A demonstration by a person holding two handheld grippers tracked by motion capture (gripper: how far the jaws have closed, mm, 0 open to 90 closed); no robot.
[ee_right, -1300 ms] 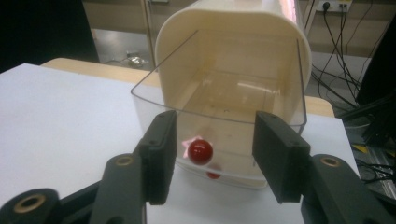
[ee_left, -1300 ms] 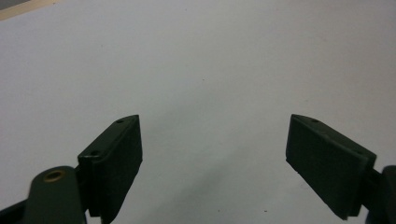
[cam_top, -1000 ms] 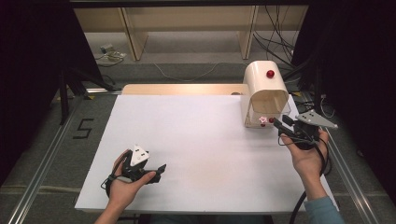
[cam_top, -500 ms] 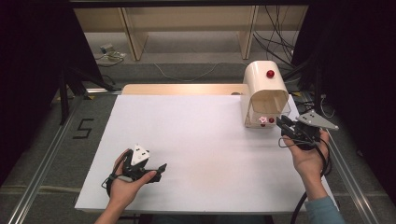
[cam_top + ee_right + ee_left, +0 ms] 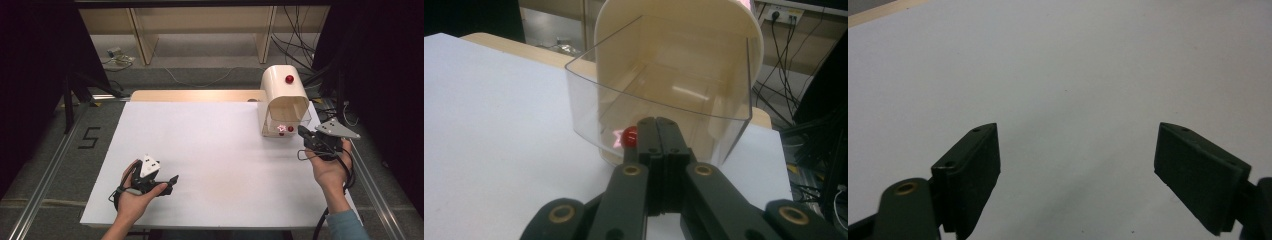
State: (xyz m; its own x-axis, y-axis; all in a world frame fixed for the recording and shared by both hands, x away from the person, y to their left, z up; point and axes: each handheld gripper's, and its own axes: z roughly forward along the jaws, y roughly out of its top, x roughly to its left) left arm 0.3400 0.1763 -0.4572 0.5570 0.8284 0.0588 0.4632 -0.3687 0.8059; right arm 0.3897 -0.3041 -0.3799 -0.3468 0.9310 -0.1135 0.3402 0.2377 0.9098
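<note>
The right gripper (image 5: 658, 131) has just closed, jaws meeting on nothing, just before the drawer's red knob (image 5: 628, 136). Next, probably nudge that clear drawer (image 5: 659, 100). The left gripper (image 5: 1075, 172) gapes empty.

In the right gripper view the closed black jaws of the right gripper (image 5: 659, 131) cover part of the small red knob (image 5: 628, 136) on the clear drawer (image 5: 659, 107), while the cream housing (image 5: 674, 20) is cut off by the top edge.

Open white table (image 5: 215, 150); cream bin (image 5: 282, 100) blocks the far-right corner.
</note>
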